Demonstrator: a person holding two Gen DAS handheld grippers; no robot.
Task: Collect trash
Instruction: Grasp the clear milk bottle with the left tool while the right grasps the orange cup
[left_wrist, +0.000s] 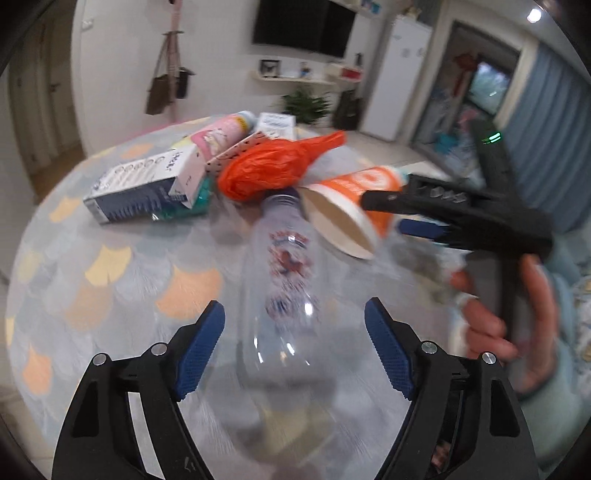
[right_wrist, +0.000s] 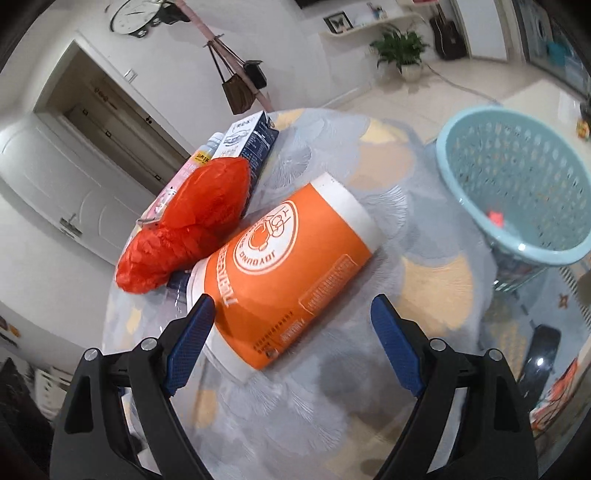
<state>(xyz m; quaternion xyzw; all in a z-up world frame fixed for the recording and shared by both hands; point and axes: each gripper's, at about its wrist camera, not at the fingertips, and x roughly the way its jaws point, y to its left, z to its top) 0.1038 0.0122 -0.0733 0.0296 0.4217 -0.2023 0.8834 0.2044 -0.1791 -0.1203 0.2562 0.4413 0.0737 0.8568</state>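
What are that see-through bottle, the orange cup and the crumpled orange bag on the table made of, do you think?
The clear bottle with a red and blue print looks like thin glossy plastic: the table shows through it. The orange and white cup lying on its side seems matte paper, with a plain beige inside. The crumpled orange bag appears to be thin plastic film, finely wrinkled and slightly shiny.

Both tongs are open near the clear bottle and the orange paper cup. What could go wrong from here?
1. The clear bottle lies on its side between the open left tongs; being round, it may roll or slip when squeezed.
2. The orange paper cup also lies on its side, touching the red plastic bag; the right tongs could crush it or drag the bag along.
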